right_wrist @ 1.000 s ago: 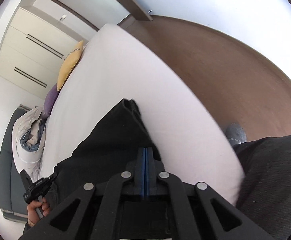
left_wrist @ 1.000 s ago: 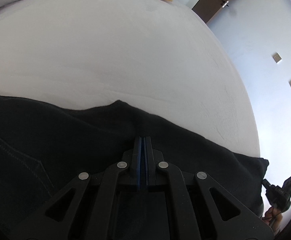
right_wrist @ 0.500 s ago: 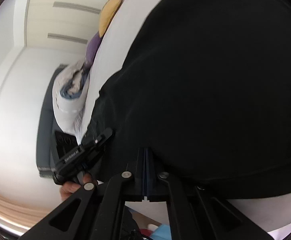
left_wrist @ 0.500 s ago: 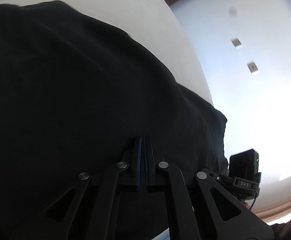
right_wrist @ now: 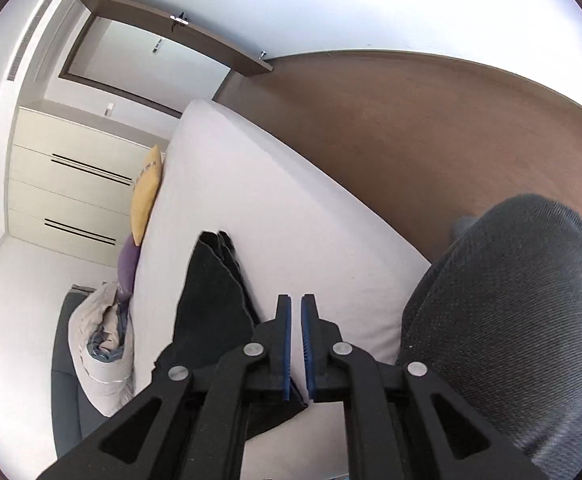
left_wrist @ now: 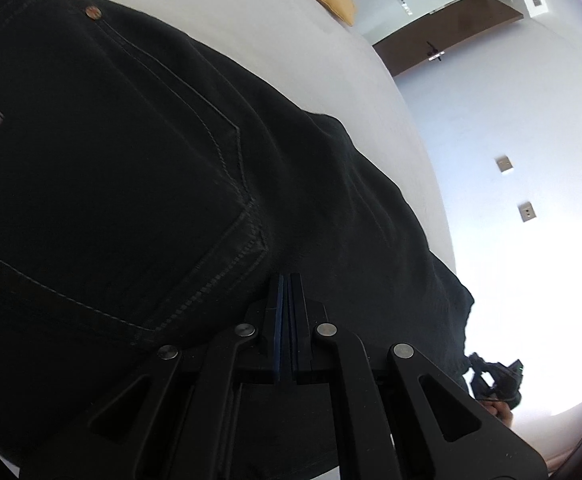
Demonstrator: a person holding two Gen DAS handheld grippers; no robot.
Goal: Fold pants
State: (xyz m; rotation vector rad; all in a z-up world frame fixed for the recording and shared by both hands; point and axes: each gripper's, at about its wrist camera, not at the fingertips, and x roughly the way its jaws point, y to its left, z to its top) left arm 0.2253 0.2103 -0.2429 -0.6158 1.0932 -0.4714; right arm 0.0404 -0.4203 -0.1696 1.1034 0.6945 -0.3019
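Note:
Black pants (left_wrist: 139, 168) lie on the white bed (left_wrist: 275, 28) and fill most of the left wrist view, with a stitched back pocket and a rivet showing. My left gripper (left_wrist: 287, 280) is shut on the pants' near edge. In the right wrist view the pants (right_wrist: 211, 304) lie as a folded dark strip on the bed (right_wrist: 291, 216). My right gripper (right_wrist: 296, 304) is slightly open and empty, just right of the pants' edge. It also shows far right in the left wrist view (left_wrist: 495, 380).
A yellow pillow (right_wrist: 147, 192), a purple pillow (right_wrist: 127, 264) and a bundled duvet (right_wrist: 103, 344) lie at the bed's far end. My grey-trousered leg (right_wrist: 523, 320) stands at the bed's right edge. Brown floor (right_wrist: 431, 136) lies beyond, and a wardrobe (right_wrist: 63, 184) behind.
Both grippers lifted the pants' edge and carried it over the rest, folding the pants. The right gripper has since let go and opened slightly; the left still holds.

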